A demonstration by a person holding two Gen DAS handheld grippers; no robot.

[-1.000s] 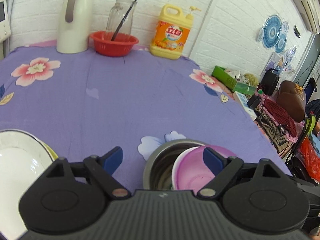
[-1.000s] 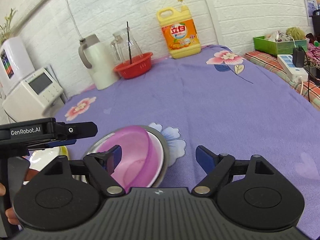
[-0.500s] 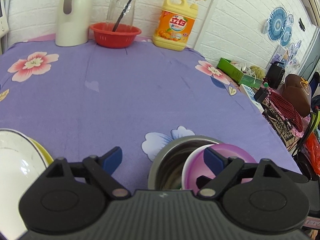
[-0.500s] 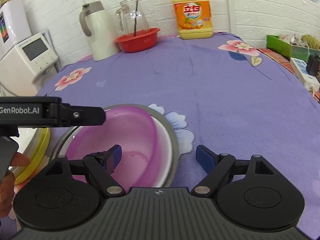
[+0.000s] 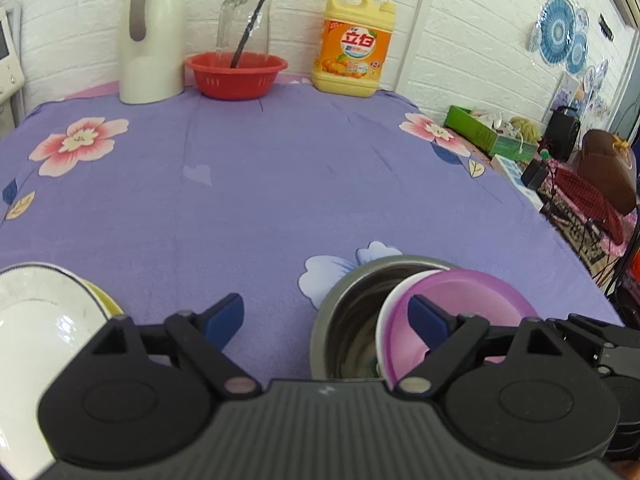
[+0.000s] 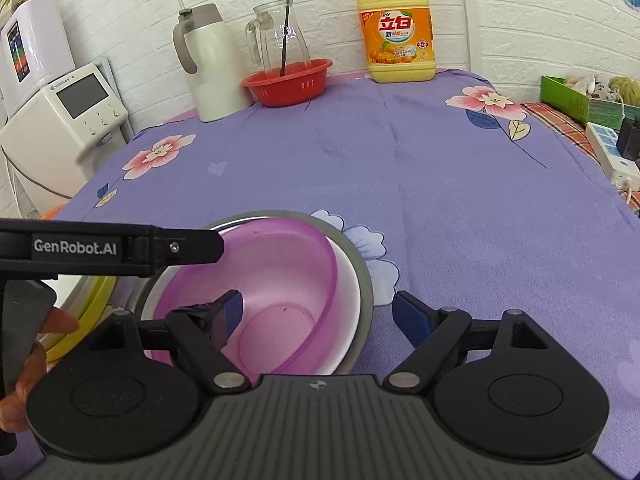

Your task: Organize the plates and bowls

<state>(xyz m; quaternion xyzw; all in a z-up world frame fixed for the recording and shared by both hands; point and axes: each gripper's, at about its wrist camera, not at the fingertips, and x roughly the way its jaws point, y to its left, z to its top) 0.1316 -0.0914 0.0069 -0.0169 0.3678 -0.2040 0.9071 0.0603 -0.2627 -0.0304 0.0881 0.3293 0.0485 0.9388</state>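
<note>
pink bowl (image 6: 280, 292) | nested in steel bowl (image 6: 362, 280) | base hidden

We see a white brick wall (image 6: 540, 20) behind the tabletop (image 5: 280, 184), which wears a purple cloth with pink flowers. Blue paper fans (image 5: 560, 36) hang on the wall past the right edge. A white machine (image 6: 60, 120) stands past the left edge.

Both views are bright and evenly lit, with soft shadows on the tablecloth (image 5: 280, 184). Fisheye bending curves the brick wall (image 6: 520, 20) (corners go dark), and the white plate (image 5: 36, 332) glares slightly.
</note>
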